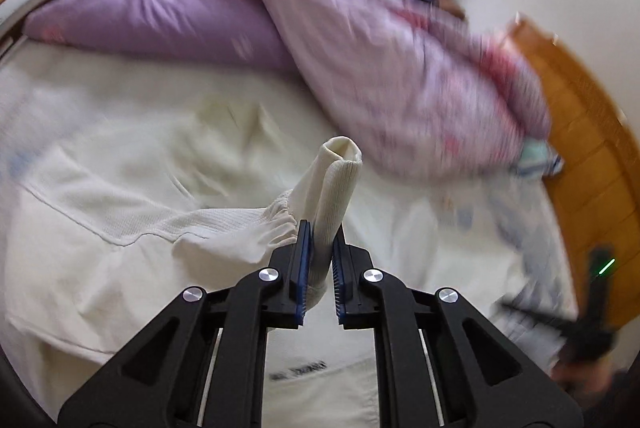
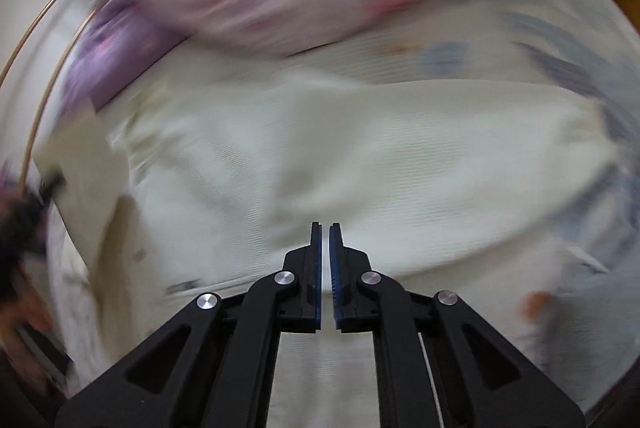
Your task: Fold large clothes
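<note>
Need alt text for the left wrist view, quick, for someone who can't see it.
The left tongs grip the ribbed cuff of a cream sweater spread on a white bed. A purple quilt is heaped behind, by a wooden headboard.

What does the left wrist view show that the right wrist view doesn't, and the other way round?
Only the left wrist view shows the left gripper shut on the cream garment's ribbed cuff, plus the wooden headboard. Only the right wrist view shows the right gripper, nearly closed with nothing between its fingers, above the garment's flat body. Both show the purple quilt and the white bedsheet, blurred by motion.
</note>
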`<state>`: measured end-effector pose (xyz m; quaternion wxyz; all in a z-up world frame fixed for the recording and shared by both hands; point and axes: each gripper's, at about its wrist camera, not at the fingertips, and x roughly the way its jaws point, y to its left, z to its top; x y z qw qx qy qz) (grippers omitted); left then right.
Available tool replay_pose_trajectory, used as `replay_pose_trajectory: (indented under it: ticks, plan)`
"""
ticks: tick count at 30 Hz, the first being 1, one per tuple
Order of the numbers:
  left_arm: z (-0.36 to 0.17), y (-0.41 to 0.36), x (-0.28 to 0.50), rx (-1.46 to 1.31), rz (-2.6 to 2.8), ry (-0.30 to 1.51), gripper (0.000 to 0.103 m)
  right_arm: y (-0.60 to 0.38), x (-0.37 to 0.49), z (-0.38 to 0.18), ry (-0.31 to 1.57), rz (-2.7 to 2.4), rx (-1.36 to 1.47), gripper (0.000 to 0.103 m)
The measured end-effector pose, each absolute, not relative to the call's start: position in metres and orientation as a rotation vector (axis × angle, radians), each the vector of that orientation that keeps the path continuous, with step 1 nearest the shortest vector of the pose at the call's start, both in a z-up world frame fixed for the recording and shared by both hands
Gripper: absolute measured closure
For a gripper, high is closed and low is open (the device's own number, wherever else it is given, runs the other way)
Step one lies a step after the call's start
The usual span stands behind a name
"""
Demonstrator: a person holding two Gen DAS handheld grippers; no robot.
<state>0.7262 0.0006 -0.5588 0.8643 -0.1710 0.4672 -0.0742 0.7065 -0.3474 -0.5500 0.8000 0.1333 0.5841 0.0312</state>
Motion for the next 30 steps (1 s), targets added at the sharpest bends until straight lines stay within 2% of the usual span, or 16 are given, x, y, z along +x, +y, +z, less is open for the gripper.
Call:
replay_pose_trajectory:
  ticks: [6,10,11,12,13,14,15,16,18,20,22,24,25,29,30]
  plan:
    - [-0.632,-0.065,0.735,-0.384,-0.136,1.14,0.092,-0.46,0.71,-0.556,1.239,-0.093,0.475,0.096]
    - [-0.636,-0.089,0.74,-0.361,-0.134,1.126,0.092,-0.524,0.708,-0.568,1.212,-0.246,0.609,0.091]
    - [-0.638,-0.092,0.74,-0.354,-0.135,1.13,0.092,-0.538,0.709,-0.571,1.208,-0.284,0.637,0.089]
    - [-0.641,-0.093,0.739,-0.334,-0.131,1.144,0.092,-0.552,0.709,-0.575,1.212,-0.323,0.656,0.08]
    - [-0.646,-0.096,0.741,-0.317,-0.135,1.173,0.091,-0.567,0.71,-0.58,1.225,-0.355,0.675,0.076]
    - [-0.65,-0.099,0.743,-0.318,-0.134,1.199,0.087,-0.578,0.711,-0.582,1.228,-0.39,0.684,0.074]
    - [-0.657,-0.101,0.743,-0.327,-0.145,1.225,0.082,-0.586,0.712,-0.584,1.227,-0.414,0.698,0.068]
    - [-0.659,-0.104,0.742,-0.329,-0.154,1.231,0.078,-0.596,0.712,-0.59,1.23,-0.437,0.739,0.056]
    - [-0.66,-0.109,0.738,-0.35,-0.174,1.23,0.059,-0.605,0.717,-0.599,1.24,-0.475,0.775,0.055]
    - [-0.654,-0.11,0.733,-0.394,-0.207,1.208,0.046,-0.616,0.717,-0.608,1.222,-0.512,0.818,0.054]
    - [-0.64,-0.108,0.725,-0.423,-0.232,1.149,0.045,-0.619,0.716,-0.617,1.281,-0.598,0.826,0.052]
    - [-0.629,-0.103,0.718,-0.396,-0.196,1.096,0.036,-0.626,0.712,-0.625,1.245,-0.583,0.904,0.049]
    - [-0.628,-0.099,0.717,-0.375,-0.156,1.087,0.036,-0.628,0.71,-0.633,1.247,-0.583,0.936,0.049]
    - [-0.661,-0.085,0.726,-0.366,-0.039,1.205,0.036,-0.628,0.704,-0.651,1.158,-0.482,1.048,0.049]
    - [-0.673,-0.084,0.728,-0.354,-0.026,1.236,0.036,-0.627,0.702,-0.653,1.142,-0.475,1.05,0.06]
